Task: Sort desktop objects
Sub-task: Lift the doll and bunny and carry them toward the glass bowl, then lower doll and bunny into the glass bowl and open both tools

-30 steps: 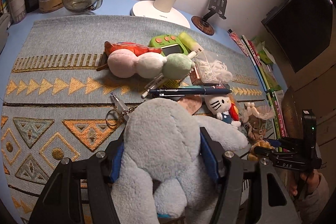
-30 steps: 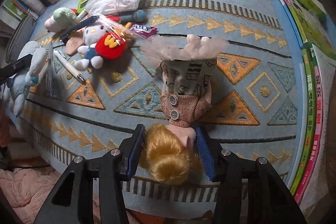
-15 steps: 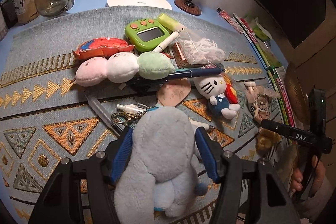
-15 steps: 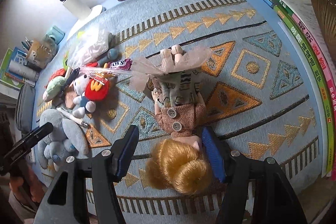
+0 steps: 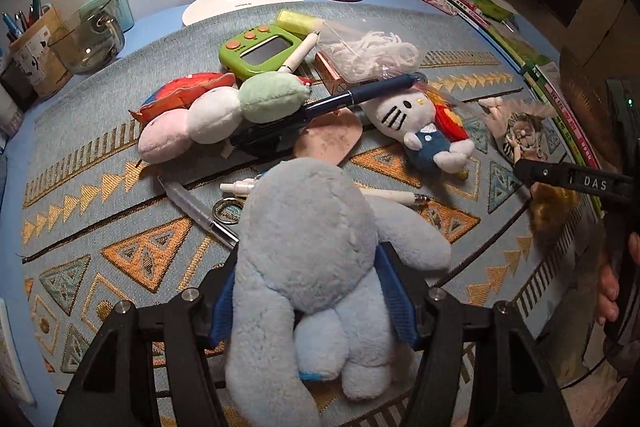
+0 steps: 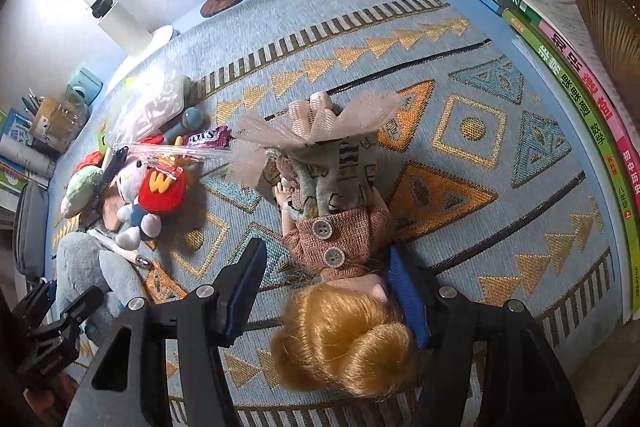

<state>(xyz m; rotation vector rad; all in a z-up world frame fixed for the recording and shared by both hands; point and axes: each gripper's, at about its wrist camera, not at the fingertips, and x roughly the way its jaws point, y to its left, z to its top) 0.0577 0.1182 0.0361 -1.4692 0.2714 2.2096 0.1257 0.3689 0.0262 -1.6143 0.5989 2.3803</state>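
Plush elephant [image 5: 312,259] sits between your left gripper [image 5: 308,291] pads, jaws opening: soft, light, squashy, so grip mid-body. Right gripper [image 6: 324,291] spread, doll [image 6: 340,251] against one pad, left pad clear.

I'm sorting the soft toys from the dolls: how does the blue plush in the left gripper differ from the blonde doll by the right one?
The blue plush is plain fuzzy fabric all over with no clothes; the blonde doll has glossy hair in a bun, a brown buttoned top and a net skirt. The plush is bulky, filling the left gripper with both pads against it; the doll is slimmer and touches only one pad of the right gripper. Both lie on the patterned mat.
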